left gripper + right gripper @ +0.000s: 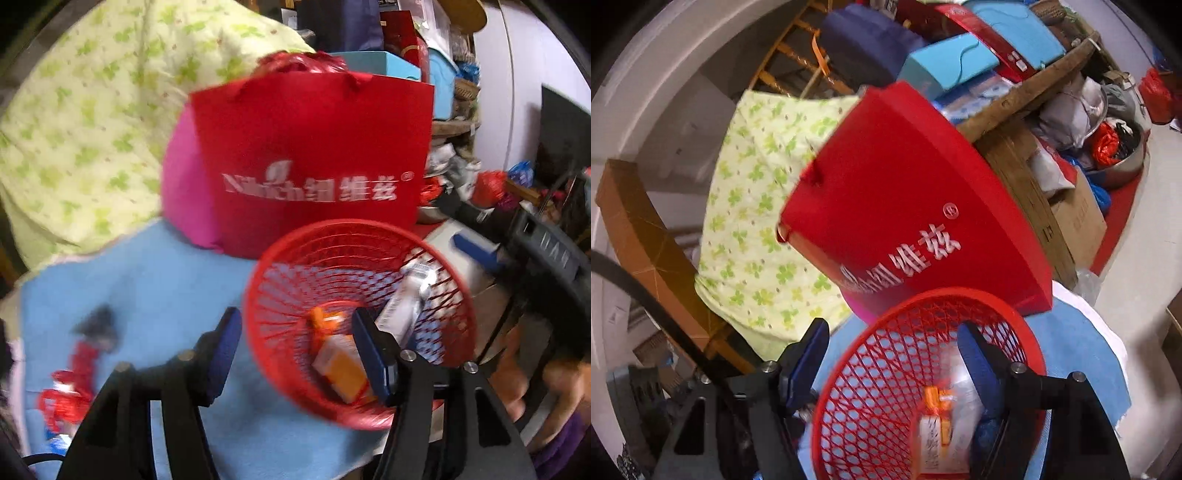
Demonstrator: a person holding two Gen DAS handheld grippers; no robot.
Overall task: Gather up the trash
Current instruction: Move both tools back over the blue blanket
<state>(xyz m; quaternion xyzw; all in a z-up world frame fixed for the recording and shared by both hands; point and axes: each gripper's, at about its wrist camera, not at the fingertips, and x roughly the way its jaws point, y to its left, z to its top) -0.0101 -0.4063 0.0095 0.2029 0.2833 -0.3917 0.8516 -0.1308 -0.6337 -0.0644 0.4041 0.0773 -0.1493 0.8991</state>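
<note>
Red gift bag (314, 166) beside green-patterned quilt (92, 129)

A red plastic mesh basket (360, 321) stands on a blue cloth (147, 288), tipped so its round open mouth faces the cameras, just in front of a red paper bag (314, 162). Inside lie an orange-and-white carton (341, 369), a small orange item (321, 319) beside it, and a white tube (406, 299) leaning against the far wall. From the right wrist view the basket (886, 369) holds the same carton (934, 435) with clear plastic (960, 380) next to it. On the cloth, well apart to the left, lies a blurred red-and-dark scrap (81, 369).
</note>
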